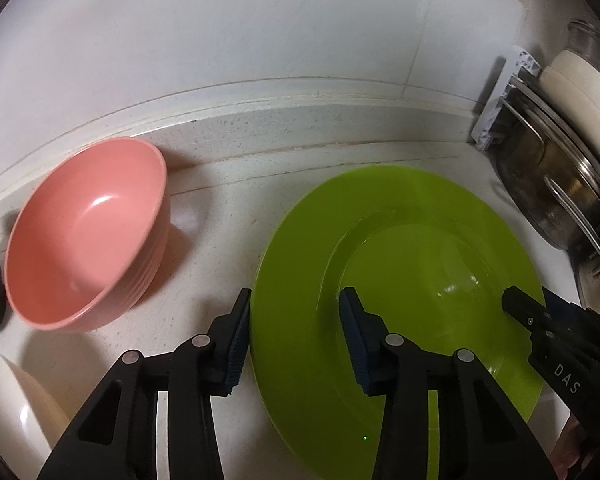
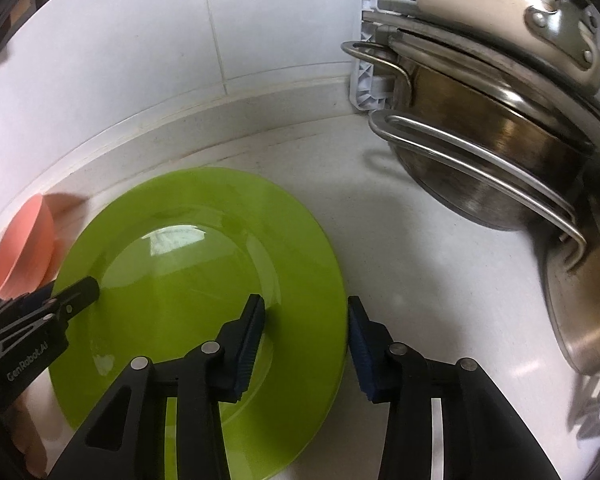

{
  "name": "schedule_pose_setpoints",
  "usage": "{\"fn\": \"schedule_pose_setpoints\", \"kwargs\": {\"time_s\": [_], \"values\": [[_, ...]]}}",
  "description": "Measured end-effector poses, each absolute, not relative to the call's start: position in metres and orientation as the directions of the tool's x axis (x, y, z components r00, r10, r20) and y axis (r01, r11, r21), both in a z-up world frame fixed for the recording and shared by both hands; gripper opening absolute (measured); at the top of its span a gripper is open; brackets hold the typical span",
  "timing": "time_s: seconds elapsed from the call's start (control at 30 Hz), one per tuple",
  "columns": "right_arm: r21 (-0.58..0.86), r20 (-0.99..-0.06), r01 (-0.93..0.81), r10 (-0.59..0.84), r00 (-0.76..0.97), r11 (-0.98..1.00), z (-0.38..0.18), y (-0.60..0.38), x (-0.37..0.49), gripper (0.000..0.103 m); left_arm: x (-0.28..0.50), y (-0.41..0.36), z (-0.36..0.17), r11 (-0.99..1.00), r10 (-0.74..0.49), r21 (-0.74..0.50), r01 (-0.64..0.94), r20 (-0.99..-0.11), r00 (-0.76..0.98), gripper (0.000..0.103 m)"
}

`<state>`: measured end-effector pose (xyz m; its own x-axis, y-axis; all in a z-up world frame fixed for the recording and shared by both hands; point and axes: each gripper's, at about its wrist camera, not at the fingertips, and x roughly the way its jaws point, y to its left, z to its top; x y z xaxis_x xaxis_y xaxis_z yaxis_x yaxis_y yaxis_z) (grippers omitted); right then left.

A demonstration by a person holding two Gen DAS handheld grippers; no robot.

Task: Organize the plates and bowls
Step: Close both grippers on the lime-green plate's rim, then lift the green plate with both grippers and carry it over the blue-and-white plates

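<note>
Home kitchen: tiled wall (image 1: 260,20), speckled counter (image 1: 228,248), stacked steel pots (image 2: 500,152)

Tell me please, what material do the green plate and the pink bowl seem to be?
Green plate: probably glazed ceramic or glass; very glossy, mirror-like reflections in its well. Pink bowl: likely plastic or melamine, possibly matte ceramic; satin sheen, one soft highlight, ribbed outer wall.

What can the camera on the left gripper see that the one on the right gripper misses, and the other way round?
Only the left wrist view shows a cream dish at the lower left corner and the inside of the pink bowl. Only the right wrist view shows the stacked steel pots up close, with a further pan nearer the camera. Both show the green plate on the white counter, with the open left gripper and open right gripper straddling its opposite rims.
</note>
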<state>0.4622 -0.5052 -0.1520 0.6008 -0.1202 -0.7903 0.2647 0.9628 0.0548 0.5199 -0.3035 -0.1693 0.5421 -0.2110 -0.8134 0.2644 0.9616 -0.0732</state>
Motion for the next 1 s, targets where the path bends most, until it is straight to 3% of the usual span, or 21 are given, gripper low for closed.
{"fn": "schedule_pose_setpoints", "kwargs": {"time_s": [0.53, 1.0], "values": [[0.019, -0.726, 0.286, -0.183, 0.663, 0.958, -0.090, -0.464, 0.396, 0.042, 0.466, -0.262, -0.112, 0.950, -0.275, -0.126, 0.284, -0.769, 0.577, 0.042], [-0.014, -0.680, 0.213, -0.166, 0.714, 0.977, -0.051, -0.388, 0.347, 0.042, 0.412, -0.189, -0.072, 0.965, -0.251, -0.143, 0.218, -0.732, 0.634, 0.043]]}}
